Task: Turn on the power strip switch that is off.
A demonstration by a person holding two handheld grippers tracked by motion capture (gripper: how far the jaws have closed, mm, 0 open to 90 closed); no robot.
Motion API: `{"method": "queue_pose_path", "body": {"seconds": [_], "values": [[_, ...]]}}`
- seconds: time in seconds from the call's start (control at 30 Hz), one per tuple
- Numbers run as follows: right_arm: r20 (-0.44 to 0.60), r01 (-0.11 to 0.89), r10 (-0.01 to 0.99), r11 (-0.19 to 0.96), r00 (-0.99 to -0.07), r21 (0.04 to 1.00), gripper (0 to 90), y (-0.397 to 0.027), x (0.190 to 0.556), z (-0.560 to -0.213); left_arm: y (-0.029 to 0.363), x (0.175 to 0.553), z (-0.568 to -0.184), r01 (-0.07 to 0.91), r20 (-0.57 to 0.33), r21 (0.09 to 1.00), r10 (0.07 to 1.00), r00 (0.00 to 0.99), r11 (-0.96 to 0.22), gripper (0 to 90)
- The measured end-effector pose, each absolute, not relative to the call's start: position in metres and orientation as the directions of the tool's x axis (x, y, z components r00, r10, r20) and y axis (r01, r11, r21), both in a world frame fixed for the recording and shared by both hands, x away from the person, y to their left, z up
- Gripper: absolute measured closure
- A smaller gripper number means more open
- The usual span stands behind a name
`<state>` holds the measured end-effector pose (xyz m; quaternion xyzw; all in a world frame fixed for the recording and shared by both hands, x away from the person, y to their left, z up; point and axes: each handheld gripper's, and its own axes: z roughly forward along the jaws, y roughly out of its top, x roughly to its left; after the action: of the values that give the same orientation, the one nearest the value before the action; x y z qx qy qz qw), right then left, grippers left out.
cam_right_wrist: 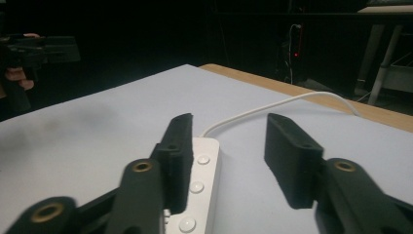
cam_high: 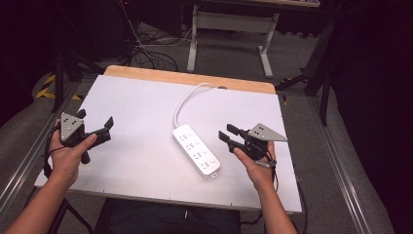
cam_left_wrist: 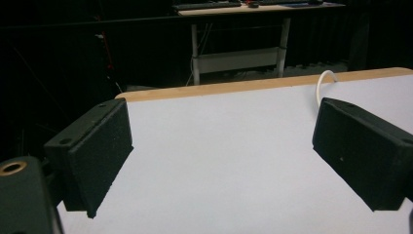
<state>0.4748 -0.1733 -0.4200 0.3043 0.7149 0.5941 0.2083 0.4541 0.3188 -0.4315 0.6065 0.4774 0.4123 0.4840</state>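
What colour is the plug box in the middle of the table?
White. The power strip and its cord are both white, clearest in the high view.

White power strip (cam_high: 196, 149), black tongs (cam_high: 95, 127)

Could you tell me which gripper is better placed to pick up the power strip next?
Probably the right gripper: it is open, close beside the power strip and aimed at it. The left gripper sits farther off.

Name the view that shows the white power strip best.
The high view: the whole power strip lies on the white table, cord running back. The right gripper view catches one end beside a jaw of the right gripper. The left gripper view shows a loop of cord.
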Motion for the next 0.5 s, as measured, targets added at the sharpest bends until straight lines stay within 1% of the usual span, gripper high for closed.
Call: {"method": "queue_pose_path", "body": {"seconds": [0.03, 0.13, 0.17, 0.27, 0.33, 0.37, 0.4, 0.5], "values": [[0.078, 0.191, 0.695, 0.087, -0.715, 0.978, 41.0, -0.1748, 0.4744, -0.4194, 0.3188, 0.4541, -0.4315, 0.180, 0.038, 0.981, 0.978, 0.204, -0.076, 8.1], [0.101, 0.192, 0.703, 0.052, -0.704, 0.980, 30.8, -0.1779, 0.4748, -0.4185, 0.3186, 0.4540, -0.4314, 0.180, 0.038, 0.981, 0.978, 0.205, -0.076, 8.0], [0.101, 0.192, 0.703, 0.052, -0.704, 0.980, 30.8, -0.1779, 0.4748, -0.4185, 0.3185, 0.4539, -0.4314, 0.180, 0.038, 0.981, 0.978, 0.205, -0.076, 8.0], [0.104, 0.187, 0.699, 0.044, -0.707, 0.981, 24.4, -0.1799, 0.4739, -0.4175, 0.3185, 0.4541, -0.4314, 0.180, 0.038, 0.981, 0.978, 0.204, -0.076, 8.1], [0.099, 0.183, 0.698, 0.046, -0.709, 0.982, 23.8, -0.1802, 0.4740, -0.4174, 0.3186, 0.4542, -0.4313, 0.180, 0.038, 0.981, 0.978, 0.204, -0.076, 8.1], [0.099, 0.181, 0.694, 0.046, -0.713, 0.982, 21.1, -0.1802, 0.4737, -0.4173, 0.3186, 0.4542, -0.4314, 0.180, 0.038, 0.981, 0.978, 0.204, -0.075, 8.1], [0.099, 0.181, 0.694, 0.046, -0.713, 0.982, 21.1, -0.1802, 0.4737, -0.4173, 0.3186, 0.4542, -0.4314, 0.181, 0.038, 0.981, 0.978, 0.205, -0.076, 8.1], [0.095, 0.173, 0.694, 0.043, -0.714, 0.984, 9.0, -0.1807, 0.4735, -0.4171, 0.3185, 0.4543, -0.4314, 0.180, 0.037, 0.981, 0.978, 0.205, -0.075, 8.1]]}}
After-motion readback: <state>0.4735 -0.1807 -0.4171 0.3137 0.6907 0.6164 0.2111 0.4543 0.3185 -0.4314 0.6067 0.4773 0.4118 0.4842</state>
